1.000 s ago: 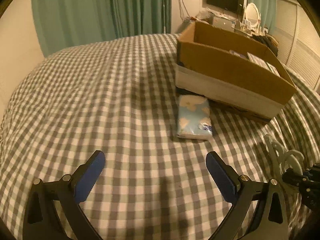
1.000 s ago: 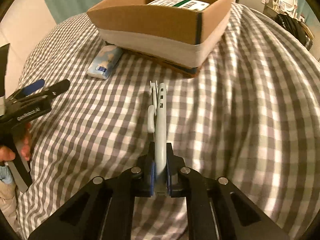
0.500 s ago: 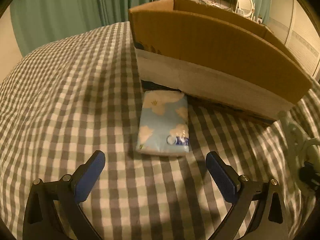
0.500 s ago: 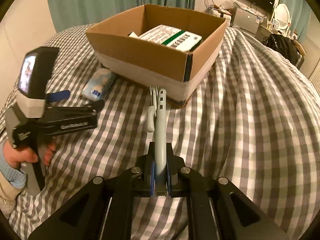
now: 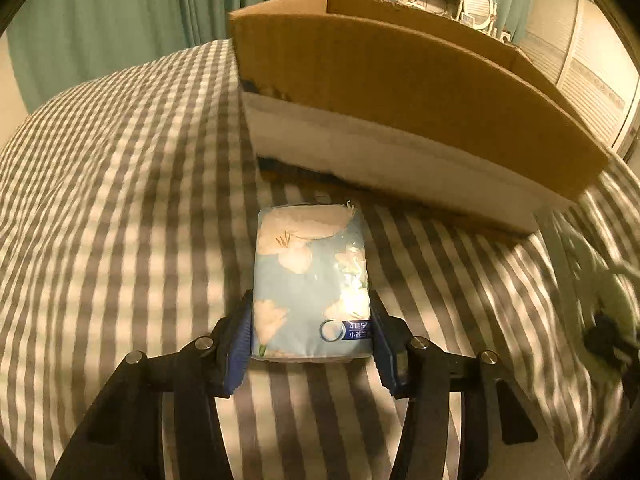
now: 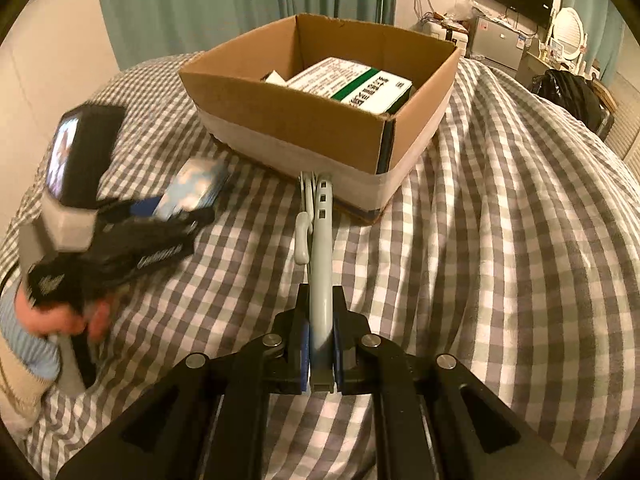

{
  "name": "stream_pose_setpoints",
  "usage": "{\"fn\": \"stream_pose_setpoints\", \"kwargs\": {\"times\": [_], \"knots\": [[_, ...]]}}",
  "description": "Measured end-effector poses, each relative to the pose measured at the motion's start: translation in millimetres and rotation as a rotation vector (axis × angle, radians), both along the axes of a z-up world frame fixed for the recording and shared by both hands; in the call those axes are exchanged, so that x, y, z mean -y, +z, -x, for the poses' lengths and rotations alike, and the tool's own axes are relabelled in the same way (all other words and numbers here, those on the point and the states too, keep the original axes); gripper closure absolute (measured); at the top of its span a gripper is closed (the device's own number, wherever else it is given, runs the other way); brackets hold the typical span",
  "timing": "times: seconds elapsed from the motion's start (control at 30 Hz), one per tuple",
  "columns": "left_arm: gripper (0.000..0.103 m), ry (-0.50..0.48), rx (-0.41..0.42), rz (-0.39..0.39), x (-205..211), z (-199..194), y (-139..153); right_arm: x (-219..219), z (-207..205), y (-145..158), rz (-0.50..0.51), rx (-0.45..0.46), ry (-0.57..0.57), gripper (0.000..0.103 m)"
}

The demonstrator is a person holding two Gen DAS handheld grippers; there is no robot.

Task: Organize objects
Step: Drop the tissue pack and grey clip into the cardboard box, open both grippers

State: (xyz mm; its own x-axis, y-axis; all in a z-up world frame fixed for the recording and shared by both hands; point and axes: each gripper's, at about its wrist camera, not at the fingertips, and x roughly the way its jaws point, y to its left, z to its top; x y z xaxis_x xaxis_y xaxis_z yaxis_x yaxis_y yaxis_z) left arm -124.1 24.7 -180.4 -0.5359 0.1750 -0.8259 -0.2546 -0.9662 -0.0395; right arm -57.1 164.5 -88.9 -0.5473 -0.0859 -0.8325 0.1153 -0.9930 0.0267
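With open jaws a second ago, now closed: left gripper clamped on tissue pack, on the checked bedspread at six o'clock of the cardboard box. Right gripper still pinched on grey hanger. Probably next: lift, drop both into box.

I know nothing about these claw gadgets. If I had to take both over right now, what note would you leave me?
Left claw: closed around the near end of the blue tissue pack, which lies on the checked bedspread before the cardboard box.
Right claw: shut on a pale grey hanger, pointing at the box.
Done: a green-and-white carton is inside the box.
Left: probably box the pack and hanger.
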Motion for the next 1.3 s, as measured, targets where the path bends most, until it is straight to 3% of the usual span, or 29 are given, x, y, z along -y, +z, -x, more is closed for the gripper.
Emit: {"fn": "stream_pose_setpoints", "kwargs": {"times": [0.13, 0.23, 0.43, 0.67, 0.77, 0.87, 1.0, 1.13, 1.3], "knots": [[0.05, 0.007, 0.021, -0.027, 8, -26, 20, 3, -6, 13, 0.016, -0.03, 0.012, 0.095], [0.05, -0.008, -0.012, -0.029, 11, -43, 50, 6, -12, 37, 0.042, -0.081, 0.034, 0.095], [0.05, -0.016, -0.152, -0.051, 22, -50, 147, -12, -14, 107, 0.135, -0.214, 0.044, 0.095], [0.05, -0.016, -0.291, -0.095, 16, -27, 242, -45, 10, 197, 0.106, -0.399, 0.021, 0.095], [0.05, 0.006, -0.306, -0.146, 11, -3, 270, -54, 35, 231, 0.081, -0.461, 0.016, 0.095], [0.05, 0.028, -0.322, -0.147, 2, 24, 286, -57, 62, 245, 0.078, -0.46, 0.018, 0.095], [0.05, 0.04, -0.312, -0.106, -15, 56, 267, -46, 113, 229, 0.032, -0.398, 0.066, 0.095], [0.05, 0.037, -0.22, -0.086, -33, 82, 211, -32, 164, 171, -0.033, -0.289, 0.123, 0.095], [0.05, 0.011, -0.147, -0.045, -49, 99, 152, -29, 198, 107, -0.13, -0.2, 0.219, 0.095]]}}
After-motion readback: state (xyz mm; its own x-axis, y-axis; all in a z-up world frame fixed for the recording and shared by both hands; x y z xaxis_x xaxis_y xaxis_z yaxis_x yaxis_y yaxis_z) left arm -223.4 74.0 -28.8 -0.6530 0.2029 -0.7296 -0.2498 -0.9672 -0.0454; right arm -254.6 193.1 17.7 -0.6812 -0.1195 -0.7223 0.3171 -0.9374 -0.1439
